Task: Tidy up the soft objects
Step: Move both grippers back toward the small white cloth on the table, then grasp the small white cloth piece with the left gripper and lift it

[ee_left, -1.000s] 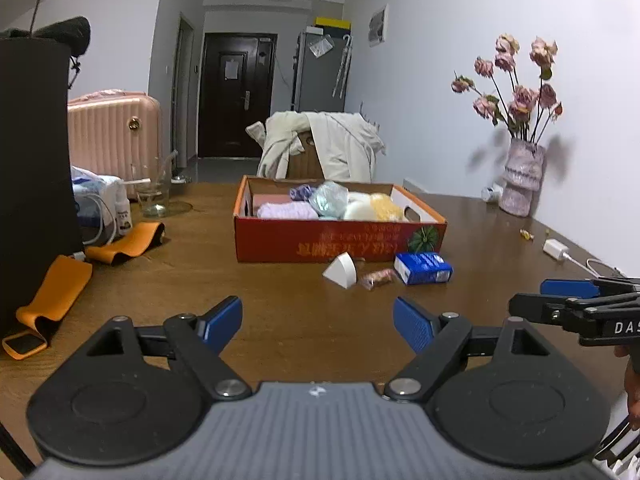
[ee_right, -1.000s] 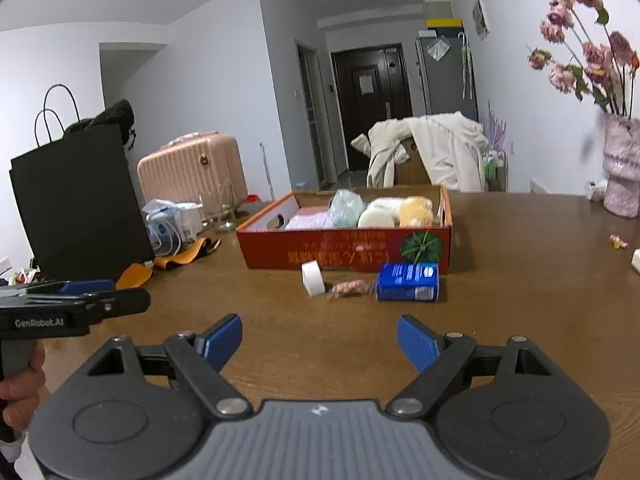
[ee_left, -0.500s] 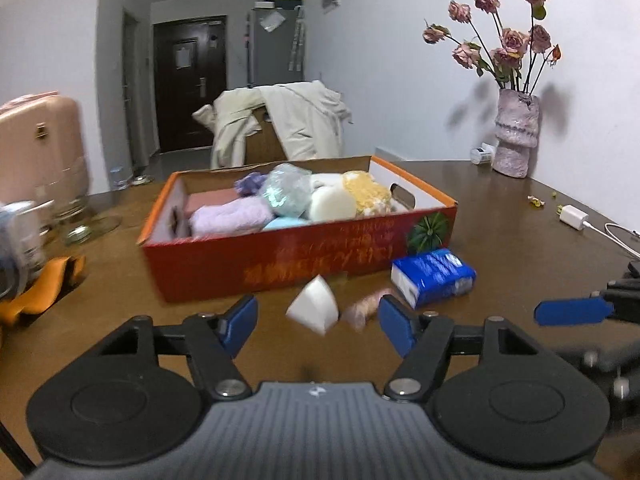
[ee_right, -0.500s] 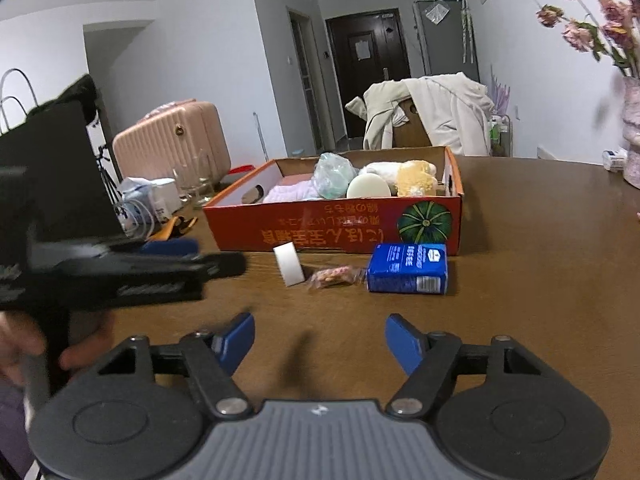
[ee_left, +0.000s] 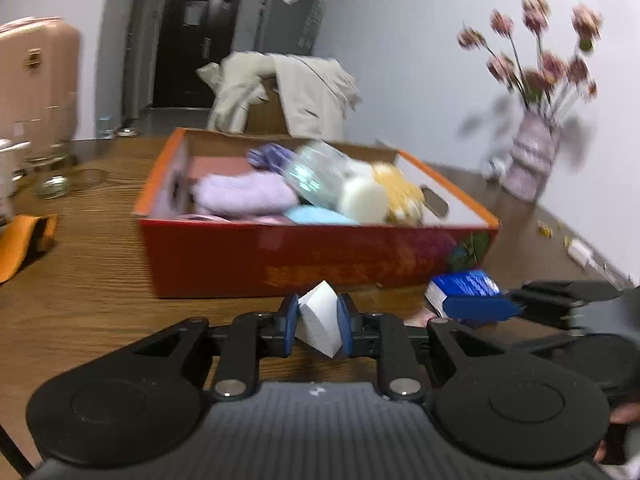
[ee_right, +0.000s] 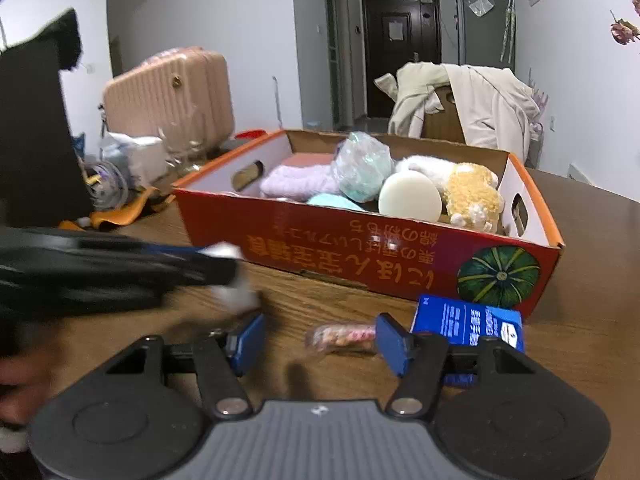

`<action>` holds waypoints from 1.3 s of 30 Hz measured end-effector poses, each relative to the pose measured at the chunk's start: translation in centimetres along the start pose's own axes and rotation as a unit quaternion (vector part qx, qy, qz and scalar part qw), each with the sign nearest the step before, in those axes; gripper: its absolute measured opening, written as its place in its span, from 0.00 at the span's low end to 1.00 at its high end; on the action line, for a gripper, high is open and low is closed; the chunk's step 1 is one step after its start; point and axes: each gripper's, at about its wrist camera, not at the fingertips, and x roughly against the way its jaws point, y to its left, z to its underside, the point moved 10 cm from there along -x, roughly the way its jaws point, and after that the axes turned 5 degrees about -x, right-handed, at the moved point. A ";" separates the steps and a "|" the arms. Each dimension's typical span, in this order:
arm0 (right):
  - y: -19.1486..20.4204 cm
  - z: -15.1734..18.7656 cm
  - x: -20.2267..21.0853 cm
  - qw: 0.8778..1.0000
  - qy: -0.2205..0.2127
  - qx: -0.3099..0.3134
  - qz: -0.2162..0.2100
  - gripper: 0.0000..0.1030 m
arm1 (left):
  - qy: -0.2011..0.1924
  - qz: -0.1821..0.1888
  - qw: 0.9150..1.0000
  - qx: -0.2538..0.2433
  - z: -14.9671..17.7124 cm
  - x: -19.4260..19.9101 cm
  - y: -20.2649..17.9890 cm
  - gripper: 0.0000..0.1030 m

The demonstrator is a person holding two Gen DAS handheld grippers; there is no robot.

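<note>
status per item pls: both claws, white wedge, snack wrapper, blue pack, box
left claw: closing, pads on the white wedge
white wedge: pinched between the pads, by the box front
right claw: closing, pads not touching anything
snack wrapper: on table, between the right pads
blue pack: flat against the box front
orange box: open-topped, holding soft items

A lived-in home: a pink suitcase (ee_right: pixel 170 92) by the wall, a coat-draped chair (ee_right: pixel 460 108), a vase of dried roses (ee_left: pixel 532 148), a dark entrance door (ee_right: pixel 402 48) beyond the wooden bench (ee_left: pixel 80 280).

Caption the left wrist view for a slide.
Left gripper closing on a white sponge wedge before the red box of soft items.
</note>
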 end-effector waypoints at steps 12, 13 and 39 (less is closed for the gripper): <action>0.3 0.9 -0.5 1.000 0.008 -0.004 0.014 0.40 | -0.018 -0.046 0.999 0.024 0.6 4.9 1.6 0.21; 0.6 1.1 0.2 1.000 0.004 -0.006 0.009 0.40 | -0.019 -0.046 0.999 0.022 0.6 5.4 1.3 0.21; -1.8 -0.1 12.8 0.994 -0.096 -0.042 -0.017 0.40 | -0.065 -0.020 0.997 -0.027 -3.1 9.6 -6.2 0.22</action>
